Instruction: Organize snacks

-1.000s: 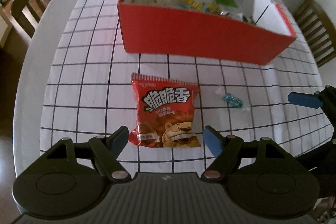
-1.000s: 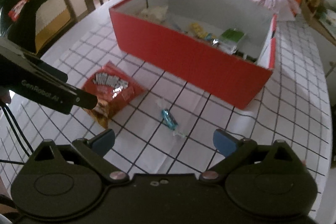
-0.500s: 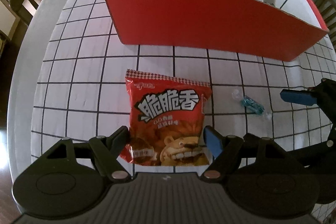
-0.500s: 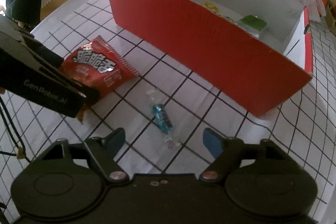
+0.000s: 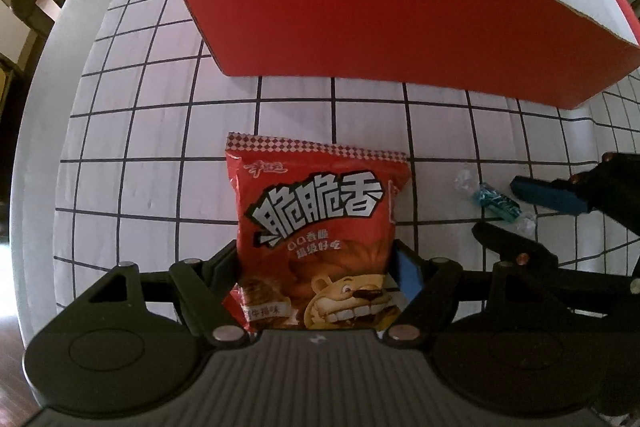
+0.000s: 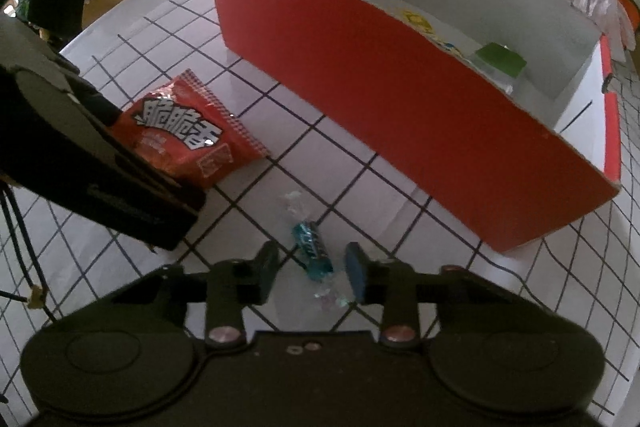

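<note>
Jaws of both grippers are parted and astride their targets: the left gripper straddles the lower part of the red snack bag, and the right gripper brackets the blue wrapped candy, neither visibly pinched yet. Both items lie flat on the gridded counter, just before the red box. Each closure is best made squarely across the body, the bag being squeezed gently, before anything is lifted over the box wall.

A: Any readable text?
B: Snack bag: big white characters "脆脆香" across the front, also legible in the right wrist view. Smaller lines under them and a label strip at the bottom are too blurred.
A: Box, candy?
B: Nothing legible. Lettering on the left gripper body is unreadable.
</note>
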Demonstrator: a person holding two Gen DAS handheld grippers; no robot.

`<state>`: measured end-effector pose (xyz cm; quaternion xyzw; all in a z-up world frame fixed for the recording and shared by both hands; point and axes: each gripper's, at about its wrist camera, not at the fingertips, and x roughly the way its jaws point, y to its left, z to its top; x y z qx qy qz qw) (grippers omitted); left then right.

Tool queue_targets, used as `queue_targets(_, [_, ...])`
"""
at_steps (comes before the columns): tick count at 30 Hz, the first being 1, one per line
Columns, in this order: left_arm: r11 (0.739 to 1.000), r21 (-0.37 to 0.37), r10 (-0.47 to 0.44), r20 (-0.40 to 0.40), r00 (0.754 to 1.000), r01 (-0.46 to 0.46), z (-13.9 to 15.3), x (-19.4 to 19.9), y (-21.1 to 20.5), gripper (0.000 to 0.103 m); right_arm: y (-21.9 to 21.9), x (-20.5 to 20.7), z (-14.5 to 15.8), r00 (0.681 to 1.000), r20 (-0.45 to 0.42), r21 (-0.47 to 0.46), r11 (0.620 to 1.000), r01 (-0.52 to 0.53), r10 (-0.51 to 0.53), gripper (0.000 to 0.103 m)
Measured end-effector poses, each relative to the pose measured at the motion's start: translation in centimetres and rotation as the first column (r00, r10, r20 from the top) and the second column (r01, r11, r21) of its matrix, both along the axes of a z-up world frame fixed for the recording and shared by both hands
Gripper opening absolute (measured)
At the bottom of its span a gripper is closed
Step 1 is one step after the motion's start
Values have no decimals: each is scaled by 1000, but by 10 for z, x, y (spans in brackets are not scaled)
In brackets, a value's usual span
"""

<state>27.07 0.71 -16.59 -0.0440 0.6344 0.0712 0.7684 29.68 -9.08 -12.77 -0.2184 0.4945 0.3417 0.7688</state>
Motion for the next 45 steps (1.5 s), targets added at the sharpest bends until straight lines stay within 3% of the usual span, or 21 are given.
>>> queue_targets(7, [1000,-28,15,11,1000,-15,0,-4,7,70,0,-2,-1,1000,-5,11,1000,14,-14,10])
queue_targets(9, [999,-29,15,21,1000,-15,2,-7,9,66,-1,-2,0,999,0,9,999,32,-32,10])
queue_targets(24, [995,-90,50,90,995,-42,12,-45,34,65,-25,-22,19,978,-32,111,971,209,-207,10])
queue_targets(45, [995,-89,-28,281,959,55,99,-84,31,65,-34,-72,85,918,0,274,883,380,-395,10])
